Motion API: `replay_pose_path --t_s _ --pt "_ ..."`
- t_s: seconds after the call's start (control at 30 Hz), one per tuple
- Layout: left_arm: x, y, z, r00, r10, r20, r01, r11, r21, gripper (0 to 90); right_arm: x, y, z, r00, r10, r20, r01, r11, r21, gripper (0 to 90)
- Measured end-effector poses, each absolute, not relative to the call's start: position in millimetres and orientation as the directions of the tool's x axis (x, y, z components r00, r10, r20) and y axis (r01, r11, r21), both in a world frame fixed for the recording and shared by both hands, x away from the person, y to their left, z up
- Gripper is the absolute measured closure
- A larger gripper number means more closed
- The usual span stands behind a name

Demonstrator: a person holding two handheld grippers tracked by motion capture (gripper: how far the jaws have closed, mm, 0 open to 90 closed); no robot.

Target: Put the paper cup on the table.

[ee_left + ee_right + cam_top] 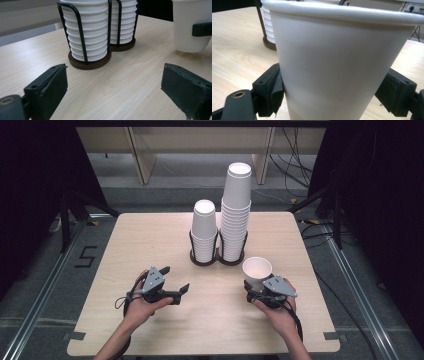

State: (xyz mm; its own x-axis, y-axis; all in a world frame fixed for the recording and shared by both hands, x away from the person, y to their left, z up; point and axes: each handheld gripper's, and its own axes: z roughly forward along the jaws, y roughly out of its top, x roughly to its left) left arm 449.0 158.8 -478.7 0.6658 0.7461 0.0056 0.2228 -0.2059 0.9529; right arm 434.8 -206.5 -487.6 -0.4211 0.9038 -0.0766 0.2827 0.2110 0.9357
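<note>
A single white paper cup (257, 271) is held upright in the right tongs (256, 289), just in front of the wire rack (217, 254), mouth up. Its thin, smooth, tapered wall could be crushed or slip if squeezed unevenly; the rack's ribbed stacks could be toppled by a knock. The left tongs (176, 281) are held wide open, empty, over the pale wood-grain surface (150, 235) left of the rack.

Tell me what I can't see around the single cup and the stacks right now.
- Single cup base: cut off by the bottom edge, right gripper view.
- Right gripper pads: behind the cup, high view.
- Stacks tops: cut off by the top edge, left gripper view.
</note>
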Motion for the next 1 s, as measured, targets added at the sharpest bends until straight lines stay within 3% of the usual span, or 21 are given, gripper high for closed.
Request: replay_pose_path --t_s 1.0 --pt "446.6 155.3 -481.3 0.67 0.742 0.006 0.228 -0.214 0.95 6.4 436.4 -198.6 -498.9 -0.445 0.894 -0.048 0.338 0.217 0.916 15.7"
